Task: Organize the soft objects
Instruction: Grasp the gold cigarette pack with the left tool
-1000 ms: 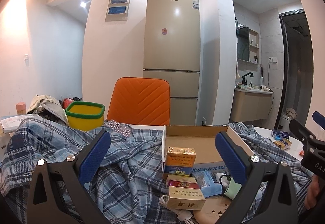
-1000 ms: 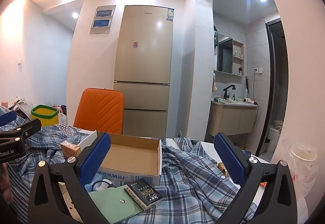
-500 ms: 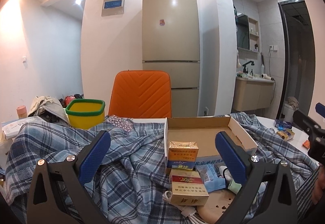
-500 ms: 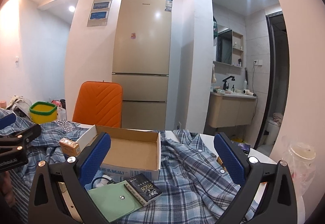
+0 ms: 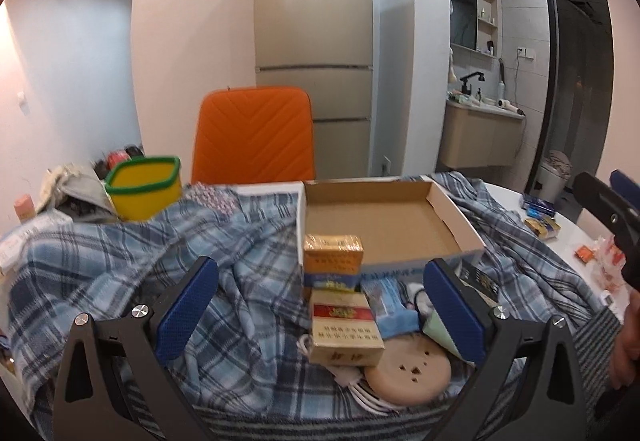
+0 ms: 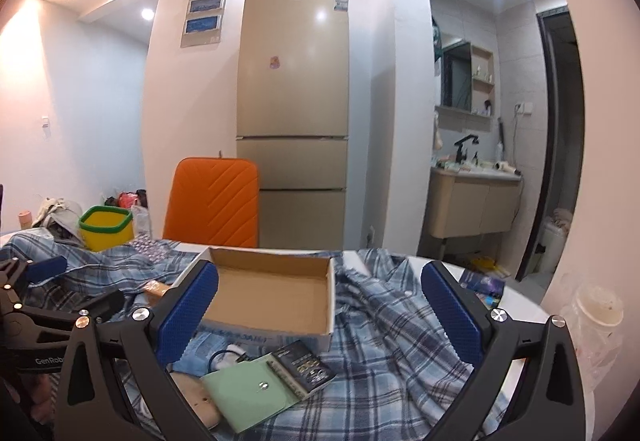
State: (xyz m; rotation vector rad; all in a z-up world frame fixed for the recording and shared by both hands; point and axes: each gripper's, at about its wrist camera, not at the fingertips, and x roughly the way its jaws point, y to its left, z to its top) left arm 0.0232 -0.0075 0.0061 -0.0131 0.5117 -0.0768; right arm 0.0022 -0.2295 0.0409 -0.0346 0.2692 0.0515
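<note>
A blue plaid shirt (image 5: 132, 273) lies crumpled across the table; it also shows in the right wrist view (image 6: 392, 325). An open, empty cardboard box (image 5: 380, 225) sits on it, also seen from the right (image 6: 272, 301). My left gripper (image 5: 320, 309) is open and empty, above two cigarette packs (image 5: 340, 317), a blue tissue pack (image 5: 390, 307) and a round wooden disc (image 5: 412, 371). My right gripper (image 6: 320, 311) is open and empty, above a green pouch (image 6: 252, 393) and a small black box (image 6: 302, 367).
A yellow tub with a green rim (image 5: 144, 191) and an orange chair (image 5: 254, 141) stand behind the table. Small packs (image 5: 540, 217) lie on the white tabletop at the right. A bagged cup (image 6: 596, 325) stands at the right edge. A fridge (image 6: 294, 113) stands behind.
Both grippers have risen and tilted down a little toward the table, so the box and the clutter sit higher and closer in view. Both stay open and empty.
</note>
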